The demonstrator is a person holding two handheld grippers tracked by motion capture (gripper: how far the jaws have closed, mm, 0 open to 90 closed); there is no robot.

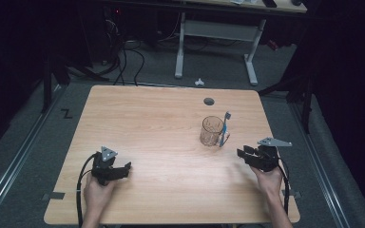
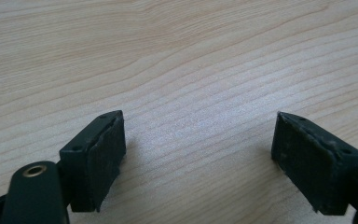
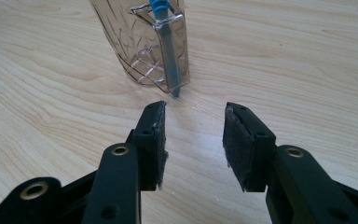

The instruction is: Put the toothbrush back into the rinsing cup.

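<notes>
My left hand-held gripper (image 1: pixel 123 167) sits low over the bare bench (image 1: pixel 161 123), jaws spread wide with nothing between them. Further right I see the clear mug (image 1: pixel 212 130) standing upright, a blue toothbrush (image 1: pixel 225 127) slotted through its handle. My right hand-held gripper (image 1: pixel 241 153) points at it from just beside, jaws partly open and empty

A fixed high view looks forward and down on the whole wooden table (image 1: pixel 161 142) from the person's side. The left gripper view sits low and close, looking along its fingers (image 2: pixel 98 158) at bare tabletop. The right gripper view, equally near the table, faces the clear cup (image 3: pixel 140 42) with a toothbrush (image 3: pixel 168 56), which the high view also shows.
</notes>
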